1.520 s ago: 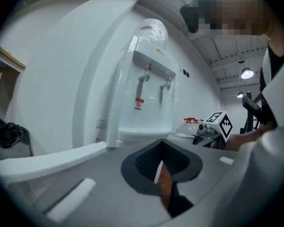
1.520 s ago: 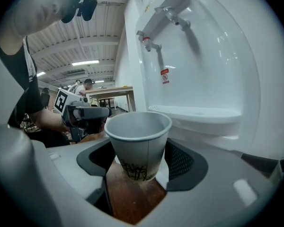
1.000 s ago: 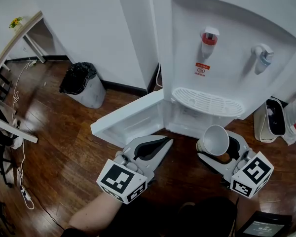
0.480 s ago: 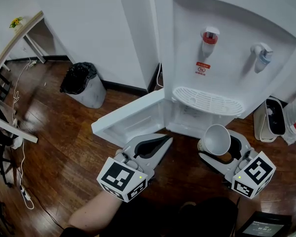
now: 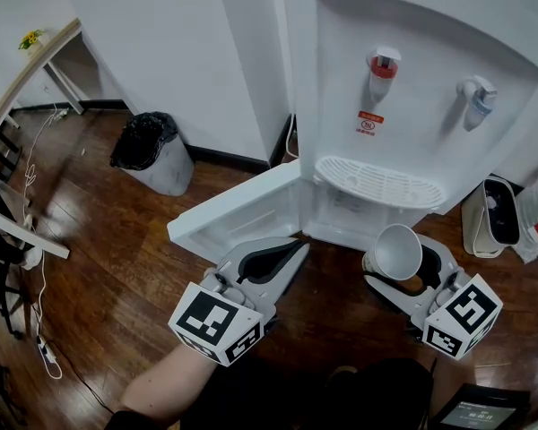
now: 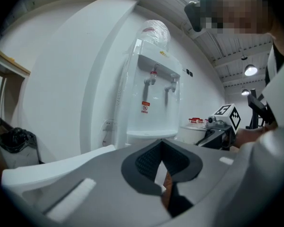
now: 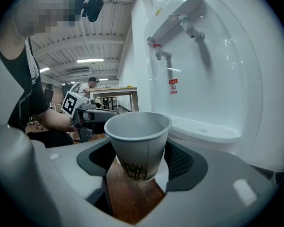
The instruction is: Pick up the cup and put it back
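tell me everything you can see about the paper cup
The paper cup is white, tapered, with a rolled rim and a dark print near its base. It looks empty and stands upright, off the floor, clamped between the jaws of the right gripper, in front of the water dispenser's drip tray.

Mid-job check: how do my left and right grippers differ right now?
The right gripper is shut on the paper cup, while the left gripper holds nothing. The left gripper's fingers are closed together; the right gripper's stand apart around the cup. Both hang low in front of the water dispenser, above the wood floor.
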{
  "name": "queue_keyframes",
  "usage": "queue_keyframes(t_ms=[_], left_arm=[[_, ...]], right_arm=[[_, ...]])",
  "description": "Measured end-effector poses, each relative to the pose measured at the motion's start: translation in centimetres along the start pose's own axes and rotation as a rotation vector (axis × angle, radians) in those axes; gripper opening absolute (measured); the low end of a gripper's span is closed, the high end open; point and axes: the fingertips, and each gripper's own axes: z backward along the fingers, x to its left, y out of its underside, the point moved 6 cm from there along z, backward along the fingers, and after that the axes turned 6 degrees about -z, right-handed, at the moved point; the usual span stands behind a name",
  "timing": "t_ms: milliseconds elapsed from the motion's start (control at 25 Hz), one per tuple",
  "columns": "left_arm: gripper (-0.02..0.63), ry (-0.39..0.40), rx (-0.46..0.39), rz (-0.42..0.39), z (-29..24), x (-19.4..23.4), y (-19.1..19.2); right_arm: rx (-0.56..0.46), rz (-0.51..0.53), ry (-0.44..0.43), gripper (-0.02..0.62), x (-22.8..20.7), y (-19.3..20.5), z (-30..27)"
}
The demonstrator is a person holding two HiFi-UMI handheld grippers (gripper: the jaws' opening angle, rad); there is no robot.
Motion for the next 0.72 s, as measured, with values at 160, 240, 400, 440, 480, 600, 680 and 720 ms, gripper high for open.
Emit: queue_keyframes(t_ms=[160, 240, 400, 440, 480, 600, 680, 720], left_arm=[[0.0, 0.018, 0.014, -0.042, -0.4, -0.7, 0.3], [0.0, 0.028, 0.019, -0.056, -0.8, -1.0, 0.5], [0.0, 0.033, 0.014, -0.046, -0.6, -1.4, 0.3], [0.0, 0.033, 0.015, -0.039, -0.5, -1.4, 0.3], [0.0, 0.036, 0.016, -0.03, -0.4, -1.4, 0.4], [0.001, 0.054, 0.019, -0.013, -0.3, -1.5, 0.6], [0.001, 0.053, 0.025, -0.013, -0.4, -1.4, 0.8], [0.001, 0.049, 0.03, -0.017, -0.4, -1.3, 0.9]], right_arm=[[0.003, 0.0, -0.004, 0.321, -0.4, 0.3, -0.1], [0.007, 0.001, -0.007, 0.321, -0.6, 0.5, -0.3], [0.006, 0.007, -0.012, 0.321, -0.1, 0.2, 0.0], [0.002, 0.009, -0.011, 0.321, 0.0, 0.1, 0.2], [-0.002, 0.009, -0.008, 0.321, 0.1, -0.1, 0.3], [-0.004, -0.008, 0.008, 0.322, -0.2, 0.2, 0.5], [0.0, -0.034, 0.029, 0.322, -1.0, 1.1, 0.3], [0.001, -0.049, 0.04, 0.322, -1.3, 1.6, 0.2]])
